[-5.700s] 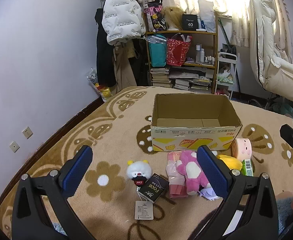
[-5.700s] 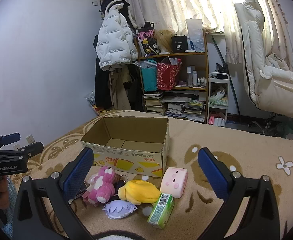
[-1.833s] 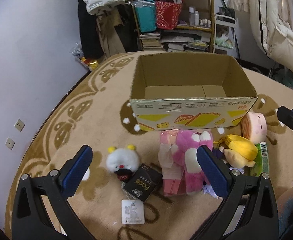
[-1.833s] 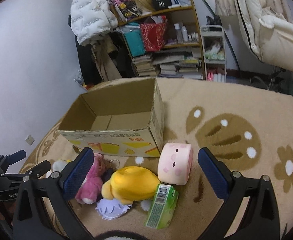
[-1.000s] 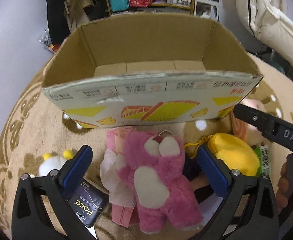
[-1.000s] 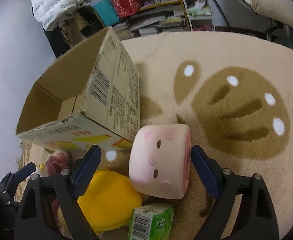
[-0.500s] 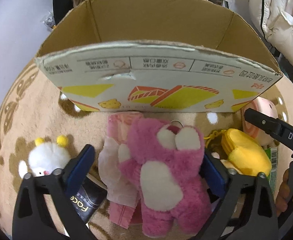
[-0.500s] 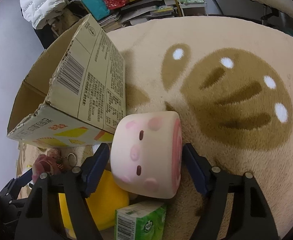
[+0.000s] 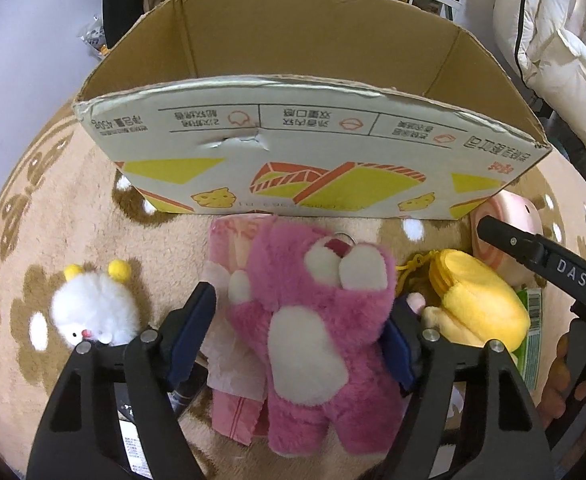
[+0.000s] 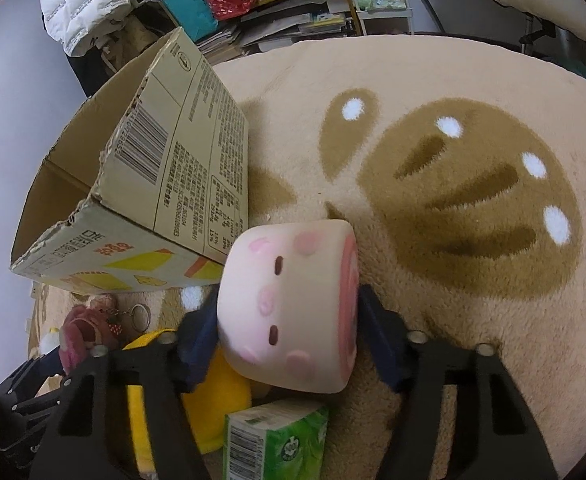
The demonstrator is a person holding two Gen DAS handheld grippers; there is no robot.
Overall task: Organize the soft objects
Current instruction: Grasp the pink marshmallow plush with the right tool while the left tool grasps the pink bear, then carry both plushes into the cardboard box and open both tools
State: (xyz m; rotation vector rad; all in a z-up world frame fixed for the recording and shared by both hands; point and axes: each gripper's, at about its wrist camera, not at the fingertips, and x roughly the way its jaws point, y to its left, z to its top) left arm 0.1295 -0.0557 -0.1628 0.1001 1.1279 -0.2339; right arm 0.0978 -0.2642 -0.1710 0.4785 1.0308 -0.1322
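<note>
A pink plush bear (image 9: 309,320) lies on the carpet in front of an open cardboard box (image 9: 309,168). My left gripper (image 9: 301,332) straddles the bear's body, its right pad against the fur and a gap at the left pad. My right gripper (image 10: 289,320) is closed on a pale pink cube plush with a face (image 10: 293,300); both pads press its sides. The cube plush also shows in the left wrist view (image 9: 505,220). The box also shows in the right wrist view (image 10: 145,184).
A white fluffy toy (image 9: 93,312), a pink packet (image 9: 233,320), a yellow plush (image 9: 481,308) and a green tissue pack (image 10: 281,440) lie on the patterned carpet (image 10: 473,200). A dark packet (image 9: 189,388) sits under the left finger. Shelves and coats stand behind the box.
Both grippers moved down and forward onto the toys. The left fingers narrowed around the pink bear. The right fingers closed onto the pink cube plush.
</note>
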